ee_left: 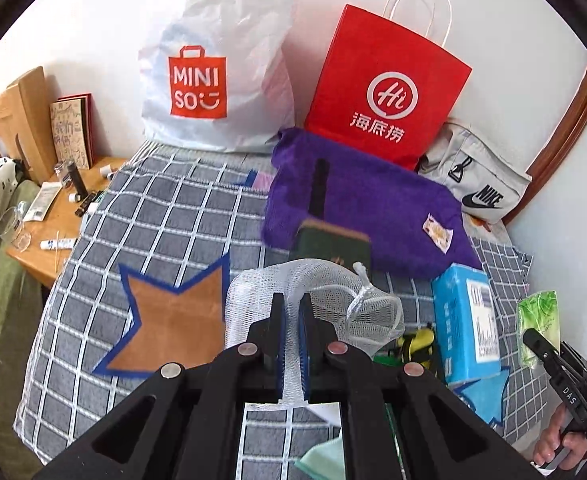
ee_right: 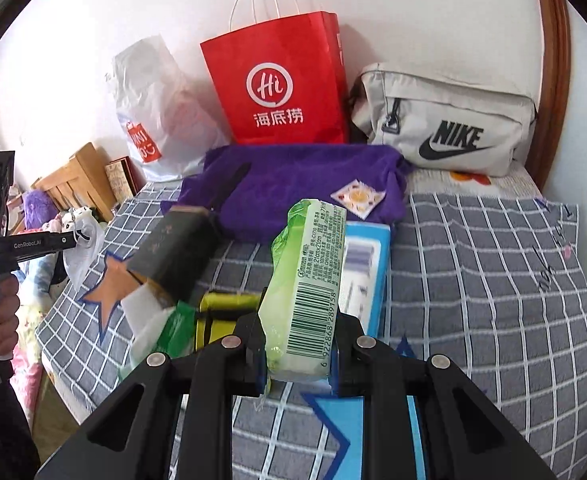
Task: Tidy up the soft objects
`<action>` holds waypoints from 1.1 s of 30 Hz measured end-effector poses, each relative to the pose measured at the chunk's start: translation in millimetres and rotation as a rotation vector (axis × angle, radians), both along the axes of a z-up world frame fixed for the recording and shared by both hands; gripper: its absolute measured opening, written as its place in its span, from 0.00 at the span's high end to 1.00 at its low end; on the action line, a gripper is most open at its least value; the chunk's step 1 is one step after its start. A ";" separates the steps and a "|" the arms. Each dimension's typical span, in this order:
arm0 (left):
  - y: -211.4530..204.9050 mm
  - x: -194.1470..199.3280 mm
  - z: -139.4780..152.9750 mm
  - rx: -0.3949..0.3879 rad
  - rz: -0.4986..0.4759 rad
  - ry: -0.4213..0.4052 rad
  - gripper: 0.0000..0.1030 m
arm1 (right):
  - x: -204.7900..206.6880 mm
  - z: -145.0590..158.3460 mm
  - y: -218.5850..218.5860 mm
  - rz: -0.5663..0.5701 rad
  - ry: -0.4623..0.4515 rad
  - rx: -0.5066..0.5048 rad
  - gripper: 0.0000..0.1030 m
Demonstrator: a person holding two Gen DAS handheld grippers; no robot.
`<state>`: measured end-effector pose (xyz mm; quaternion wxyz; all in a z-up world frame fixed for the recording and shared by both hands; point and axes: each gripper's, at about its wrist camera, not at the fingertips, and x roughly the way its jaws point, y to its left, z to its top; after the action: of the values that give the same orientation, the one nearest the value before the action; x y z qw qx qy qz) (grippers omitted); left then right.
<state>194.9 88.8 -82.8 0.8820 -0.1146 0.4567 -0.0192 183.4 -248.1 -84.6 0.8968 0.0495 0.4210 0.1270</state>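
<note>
The left gripper [ee_left: 292,312] is pressed together on a white mesh bag [ee_left: 325,304], pinching a fold of the netting so that the bag hangs above the bed [ee_left: 165,208], which is covered by a grey checked blanket. The right gripper [ee_right: 299,344] pinches a green tissue pack [ee_right: 307,276] by its lower end, the pack standing up between the pads with its barcode facing the camera. Below and behind the held things, toward the far edge of the bed by the wall, a purple towel [ee_left: 365,208] lies flat with a small patterned sachet [ee_left: 437,234] resting on it. A dark box [ee_left: 331,244] sits at the near edge of the towel, and a light blue tissue box [ee_left: 467,316] lies just beside the towel on its right. Along the far edge a white Miniso bag [ee_left: 213,80], a red paper bag [ee_left: 385,88] and a grey Nike bag [ee_right: 445,124] lean against the wall. An orange star patch [ee_left: 173,316] with a blue border lies on the blanket near the left edge of the bed.
</note>
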 end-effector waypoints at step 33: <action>-13.4 121.9 10.3 0.030 -0.050 -0.029 0.94 | 165.6 -24.8 9.9 0.050 0.017 -0.019 0.79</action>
<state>316.7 75.4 -72.4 0.8894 -0.0895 0.4469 -0.0357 349.0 -238.2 -109.4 0.8902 0.0318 0.4308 0.1449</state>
